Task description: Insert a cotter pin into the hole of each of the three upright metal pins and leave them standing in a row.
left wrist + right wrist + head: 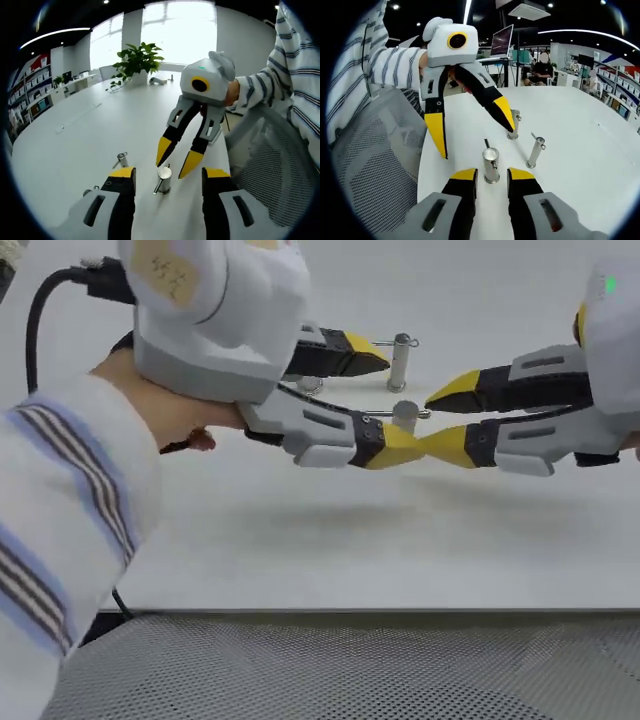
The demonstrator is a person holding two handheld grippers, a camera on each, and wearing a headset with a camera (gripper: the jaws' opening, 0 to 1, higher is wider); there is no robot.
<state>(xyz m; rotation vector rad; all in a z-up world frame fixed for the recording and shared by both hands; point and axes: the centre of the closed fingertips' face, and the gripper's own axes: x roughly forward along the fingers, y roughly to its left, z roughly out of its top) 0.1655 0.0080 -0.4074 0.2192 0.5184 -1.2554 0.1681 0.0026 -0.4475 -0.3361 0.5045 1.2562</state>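
both claws are spread open, holding nothing. the left gripper (476, 137) and right gripper (173, 165) meet around the near metal pin (491, 165) on the table (580, 130), with a cotter pin (158, 188) poking from it. i think this pin is being done. next, hold it steady and push the cotter pin through.

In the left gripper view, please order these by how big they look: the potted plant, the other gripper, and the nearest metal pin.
1. Right gripper
2. Potted plant
3. Nearest metal pin
The gripper and the pin are much nearer to the camera than the plant, so this order says little about true sizes.
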